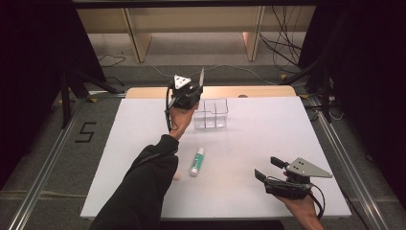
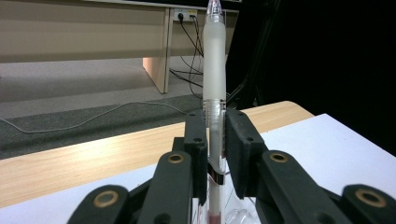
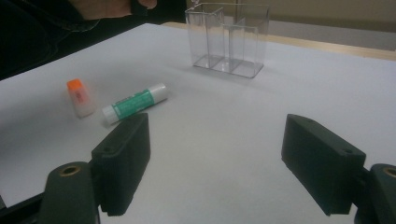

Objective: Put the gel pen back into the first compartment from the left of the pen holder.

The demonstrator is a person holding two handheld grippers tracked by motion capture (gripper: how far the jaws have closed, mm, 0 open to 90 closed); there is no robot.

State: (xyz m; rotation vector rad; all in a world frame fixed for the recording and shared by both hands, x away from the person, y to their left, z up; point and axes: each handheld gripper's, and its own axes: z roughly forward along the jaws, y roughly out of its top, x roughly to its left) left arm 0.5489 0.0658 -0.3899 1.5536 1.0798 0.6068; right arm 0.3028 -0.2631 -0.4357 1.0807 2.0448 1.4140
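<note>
While the left hand-held gripper (image 1: 194,91) hovers at the far side of the white worktop (image 1: 268,143), its jaws are pressed onto a pen (image 2: 214,70) with a frosted barrel, held upright. In the high view the pen rises above the gripper, just at the left edge of the clear organizer (image 1: 211,114), a compartmented plastic box that stands on the worktop's far middle. Whether the pen's lower tip is already inside a compartment cannot be told. The right hand-held gripper (image 1: 268,168) rests low near the worktop's near right corner, jaws spread wide with nothing between them. A green-and-white glue stick (image 1: 197,161) lies on the worktop's middle, and beside it sits a small orange-capped bottle (image 3: 79,97).
</note>
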